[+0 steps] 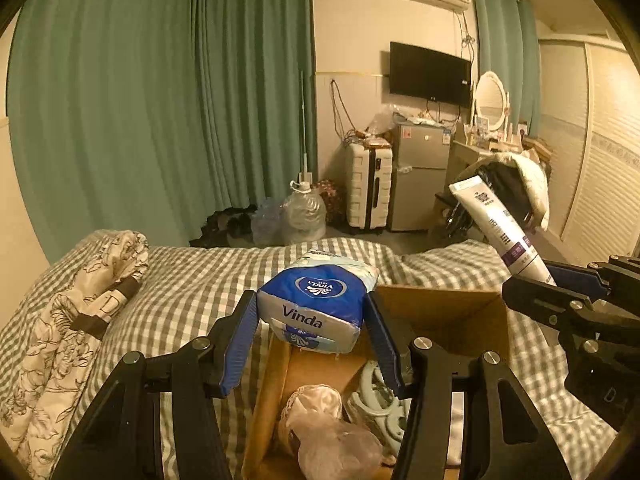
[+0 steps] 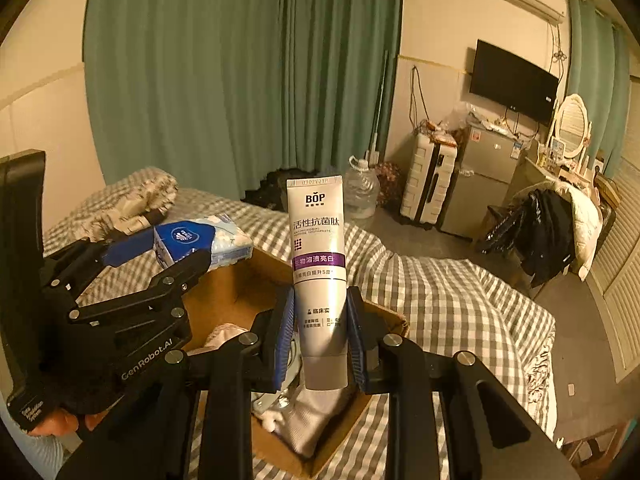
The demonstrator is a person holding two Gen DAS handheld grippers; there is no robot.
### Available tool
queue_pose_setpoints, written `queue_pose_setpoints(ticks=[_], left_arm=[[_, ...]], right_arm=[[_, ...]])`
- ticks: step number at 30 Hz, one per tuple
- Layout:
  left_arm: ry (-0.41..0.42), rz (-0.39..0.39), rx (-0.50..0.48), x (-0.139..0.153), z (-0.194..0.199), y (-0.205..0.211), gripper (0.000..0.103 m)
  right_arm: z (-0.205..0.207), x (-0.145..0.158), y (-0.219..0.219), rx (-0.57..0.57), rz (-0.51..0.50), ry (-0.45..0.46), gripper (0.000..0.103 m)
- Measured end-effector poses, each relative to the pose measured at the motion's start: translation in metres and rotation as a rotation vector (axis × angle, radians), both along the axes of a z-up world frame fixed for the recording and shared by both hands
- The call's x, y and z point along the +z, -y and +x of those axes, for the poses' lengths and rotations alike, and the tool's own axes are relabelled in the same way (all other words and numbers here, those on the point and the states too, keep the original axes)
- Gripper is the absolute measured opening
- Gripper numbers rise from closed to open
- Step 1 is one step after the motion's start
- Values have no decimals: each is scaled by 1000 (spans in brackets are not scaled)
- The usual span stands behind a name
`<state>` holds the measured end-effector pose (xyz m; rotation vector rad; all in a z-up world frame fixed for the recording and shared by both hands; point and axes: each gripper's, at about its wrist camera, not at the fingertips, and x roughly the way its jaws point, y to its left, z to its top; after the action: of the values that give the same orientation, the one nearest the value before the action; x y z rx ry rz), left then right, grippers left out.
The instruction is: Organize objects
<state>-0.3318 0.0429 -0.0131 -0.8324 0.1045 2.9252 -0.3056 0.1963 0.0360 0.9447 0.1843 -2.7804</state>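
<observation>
Cardboard box (image 1: 440, 304): set on the bed (image 1: 192, 276).
Tissue pack (image 1: 316, 300): held over the box's left end.
Toothpaste tube (image 2: 320, 264): held upright over the box, right of the pack.

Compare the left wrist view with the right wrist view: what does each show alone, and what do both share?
Left wrist only: the grey plastic hangers in the brown cardboard box. Right wrist only: the printed front of the white BOP toothpaste tube, and a bare hand under the left claw. Both: the blue Vinda tissue pack in the left claw, the tube in the right claw, the checked bedsheet.
</observation>
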Motion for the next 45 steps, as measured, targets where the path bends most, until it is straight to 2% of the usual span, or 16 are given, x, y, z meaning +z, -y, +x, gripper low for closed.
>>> queue_pose_setpoints(ticks=[5, 10, 18, 22, 24, 26, 31, 33, 36, 38, 43, 45], left_arm=[[38, -18, -6, -30, -10, -3, 55], [56, -4, -34, -40, -14, -3, 55], [77, -3, -48, -52, -20, -1, 55], [73, -11, -61, -53, -20, -5, 64], [62, -24, -64, -53, -17, -6, 77], [38, -38, -45, -51, -15, -7, 84], [32, -11, -15, -45, -14, 1, 95], [22, -1, -5, -40, -12, 4, 96], [-8, -9, 13, -28, -5, 6, 100], [-34, -17, 23, -18, 1, 7, 103], [-124, 26, 0, 16, 35, 13, 103], [-151, 26, -7, 34, 50, 15, 103]], right_arm=[[-24, -40, -2, -12, 0, 71, 24], [-37, -78, -2, 0, 18, 141, 24], [-46, -92, -10, 9, -6, 169, 25], [-47, -91, -9, 16, -26, 167, 25], [-46, -91, -9, 9, -15, 162, 26], [-46, -90, -8, 7, -21, 158, 27], [-42, -84, -14, -35, -29, 132, 44], [-39, -78, -17, -47, -40, 116, 49], [-32, -67, -20, -74, -51, 71, 65], [-24, -56, -22, -112, -50, 28, 73], [8, -18, -31, -184, -63, -78, 95], [23, -2, -34, -202, -65, -113, 99]])
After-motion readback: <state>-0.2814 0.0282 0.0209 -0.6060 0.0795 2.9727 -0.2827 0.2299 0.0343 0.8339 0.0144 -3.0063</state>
